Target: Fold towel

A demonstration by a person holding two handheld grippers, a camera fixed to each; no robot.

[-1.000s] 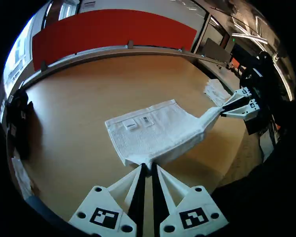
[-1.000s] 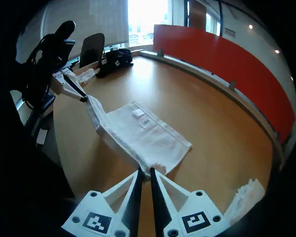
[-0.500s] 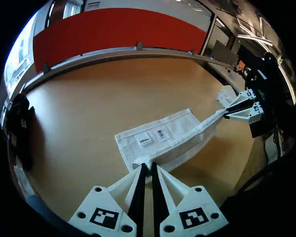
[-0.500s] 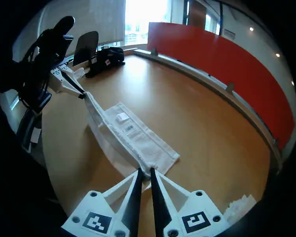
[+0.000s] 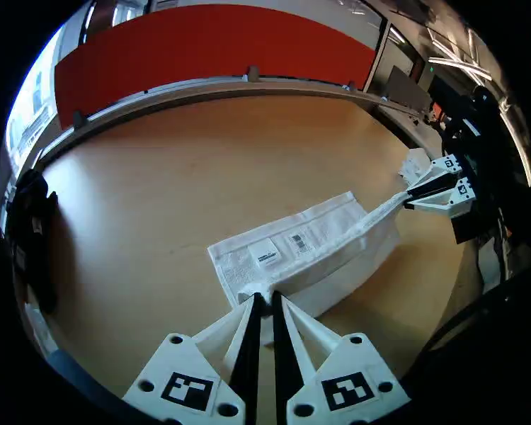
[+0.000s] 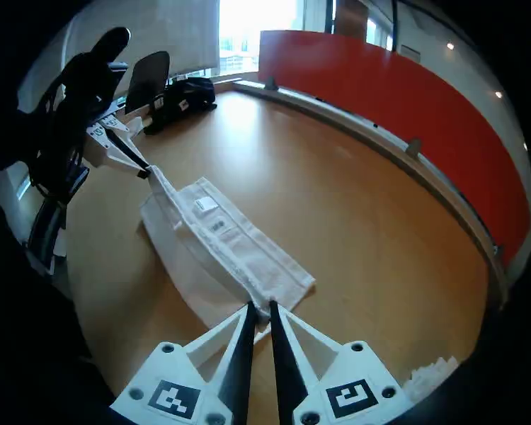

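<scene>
- White towel [image 5: 315, 248] lies partly flat on the wooden table [image 5: 180, 163]. Its near long edge is lifted up and pulled tight between the two grippers.
- The left gripper [image 5: 264, 301] has its fingers almost closed, with only a thin gap. One towel corner is squeezed between the tips, so the corner itself is hard to see.
- The right gripper [image 6: 260, 306] looks the same and pinches the other corner of that lifted edge.
- In the left gripper view, the hand [image 5: 481, 152] that holds the right gripper is just a dark shape and hard to make out.
- The lifted flap hangs down and hides the part of the towel and table behind it.
- Two small labels [image 5: 280, 248] sit on the flat part of the towel. They are too small to read.
- A pile of white cloth [image 6: 432, 372] is cut off at the edge of the right gripper view.
- A black bag [image 6: 184, 92] sits at the far end of the table. It is dark and blurry.
- One second ago the flat part with the labels was wide. Now it is a thin strip, and the hanging flap is bigger.
- Both grippers grip the same corners as before.
</scene>
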